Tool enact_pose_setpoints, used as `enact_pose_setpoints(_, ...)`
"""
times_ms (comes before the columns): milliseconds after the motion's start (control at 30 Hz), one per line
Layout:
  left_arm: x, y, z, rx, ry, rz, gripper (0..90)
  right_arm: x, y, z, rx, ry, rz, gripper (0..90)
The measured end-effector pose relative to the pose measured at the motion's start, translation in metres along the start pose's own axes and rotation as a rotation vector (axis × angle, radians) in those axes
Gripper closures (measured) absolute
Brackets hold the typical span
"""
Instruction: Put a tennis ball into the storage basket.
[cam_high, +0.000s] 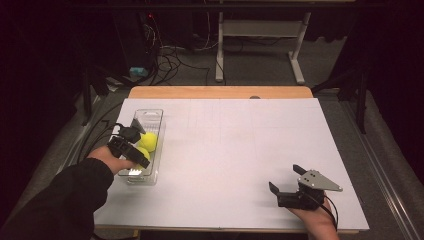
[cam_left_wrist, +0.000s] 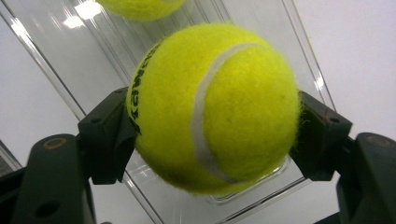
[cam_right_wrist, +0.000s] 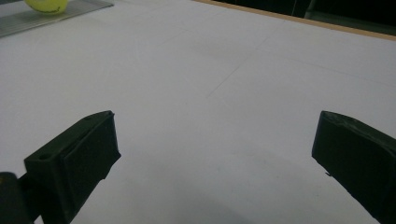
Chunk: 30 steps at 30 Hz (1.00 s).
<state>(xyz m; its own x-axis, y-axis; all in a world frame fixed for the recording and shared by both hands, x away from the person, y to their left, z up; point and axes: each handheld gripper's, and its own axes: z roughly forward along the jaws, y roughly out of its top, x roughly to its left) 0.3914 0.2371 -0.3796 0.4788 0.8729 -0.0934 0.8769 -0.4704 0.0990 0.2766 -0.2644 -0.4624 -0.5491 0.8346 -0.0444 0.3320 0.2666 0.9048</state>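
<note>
The left hand (cam_high: 111, 159) reached in from the tabletop's near left corner, its sleeved forearm slanting up to a clear tray (cam_high: 152, 116) by the left edge. The left gripper (cam_left_wrist: 212, 135) was clamped on a tennis ball (cam_left_wrist: 215, 107) over that tray, pads pressing both sides. Another ball (cam_high: 149, 141) lay in the tray, perhaps touching the held one; the gripper hid the gap. The right gripper (cam_high: 286, 179) rested near the near right corner, jaws wide and empty, its wrist cut off by the frame.
</note>
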Motion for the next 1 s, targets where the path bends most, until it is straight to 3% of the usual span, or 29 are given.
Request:
enact_pose_setpoints(133, -0.002, 0.0, -0.003, -0.024, 0.005, 0.008, 22.6, 0.001, 0.0, 0.0, -0.001, 0.004, 0.001, 0.5)
enact_pose_setpoints(200, -0.003, 0.001, -0.007, -0.015, 0.003, 0.022, 3.1, 0.001, 0.0, 0.0, -0.001, 0.002, -0.002, 0.4)
enact_pose_setpoints(233, -0.004, 0.001, -0.01, -0.031, 0.006, 0.026, 0.5, 0.002, 0.0, 0.0, -0.001, 0.002, -0.003, 0.4)
enact_pose_setpoints(533, -0.019, 0.005, -0.021, -0.054, 0.008, 0.078, 0.5, 0.002, 0.001, 0.0, -0.004, 0.002, -0.005, 0.5)
enact_pose_setpoints(1000, -0.078, 0.038, -0.005, -0.052, -0.015, 0.203, 0.5, 0.003, 0.0, 0.0, -0.001, 0.007, -0.005, 0.5)
